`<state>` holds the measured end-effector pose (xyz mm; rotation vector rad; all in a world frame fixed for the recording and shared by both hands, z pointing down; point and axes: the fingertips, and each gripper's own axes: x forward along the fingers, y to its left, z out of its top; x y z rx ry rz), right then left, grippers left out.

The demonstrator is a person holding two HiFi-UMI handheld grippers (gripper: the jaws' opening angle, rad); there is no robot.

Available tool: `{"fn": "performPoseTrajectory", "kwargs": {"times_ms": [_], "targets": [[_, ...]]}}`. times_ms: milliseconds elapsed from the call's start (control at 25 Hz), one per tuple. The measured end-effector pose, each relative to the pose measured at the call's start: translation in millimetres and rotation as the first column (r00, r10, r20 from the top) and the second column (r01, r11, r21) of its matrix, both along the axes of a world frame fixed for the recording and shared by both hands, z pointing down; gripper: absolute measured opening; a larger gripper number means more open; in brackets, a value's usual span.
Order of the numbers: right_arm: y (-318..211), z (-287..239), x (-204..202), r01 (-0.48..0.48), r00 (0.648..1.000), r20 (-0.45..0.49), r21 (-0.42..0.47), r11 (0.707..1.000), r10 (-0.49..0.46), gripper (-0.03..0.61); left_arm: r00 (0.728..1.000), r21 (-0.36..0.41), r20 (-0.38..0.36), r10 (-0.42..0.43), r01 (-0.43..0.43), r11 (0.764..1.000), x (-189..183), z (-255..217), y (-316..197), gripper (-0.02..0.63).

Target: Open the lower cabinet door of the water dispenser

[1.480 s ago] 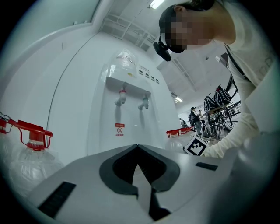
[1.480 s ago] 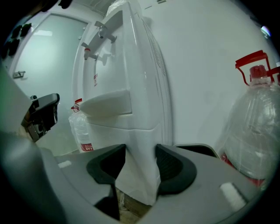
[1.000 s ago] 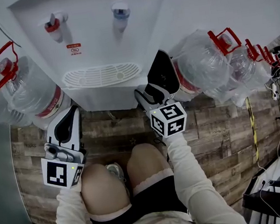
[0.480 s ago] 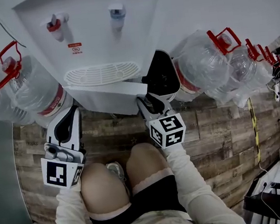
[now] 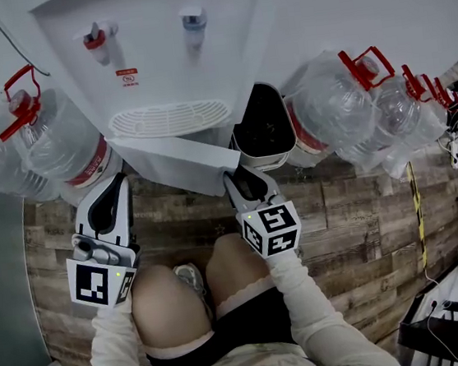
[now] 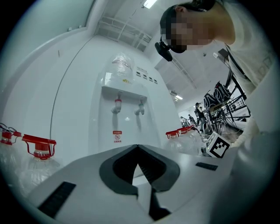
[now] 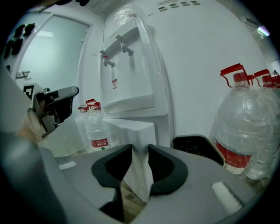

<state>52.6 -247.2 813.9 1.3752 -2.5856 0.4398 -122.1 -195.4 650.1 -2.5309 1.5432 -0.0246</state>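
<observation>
The white water dispenser [image 5: 155, 54] stands ahead, its drip tray [image 5: 167, 119] above the lower cabinet door [image 5: 178, 161]. That door hangs swung partly out from the cabinet, hinged on the left. My right gripper [image 5: 230, 176] has the door's free edge [image 7: 136, 131] between its jaws, which are closing and pressing on it. The right gripper view shows the white edge filling the gap at my right gripper [image 7: 140, 151]. Off to the left, my left gripper [image 5: 113, 184] hovers above the floor, shut and empty, pointing at the dispenser [image 6: 124, 113].
Large water bottles with red handles lie left [image 5: 59, 149] and right [image 5: 336, 107] of the dispenser. A black bin [image 5: 264, 128] stands right beside the door. The person's knees [image 5: 200, 281] are just behind the grippers. Cables and a yellow cord [image 5: 413, 197] lie at right.
The right gripper has drawn back toward the person and the cabinet door has swung out from flush to partly open. The left gripper has kept still.
</observation>
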Motion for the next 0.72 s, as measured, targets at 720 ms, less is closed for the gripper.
{"fn": "performPoseTrajectory", "kwargs": {"times_ms": [720], "targets": [[10, -13, -1, -0.011, 1.0, 0.018, 0.059, 0.998, 0.01, 0.123, 1.0, 0.01, 0.01, -0.017, 0.017, 1.0, -7, -6, 5, 0.003]]}}
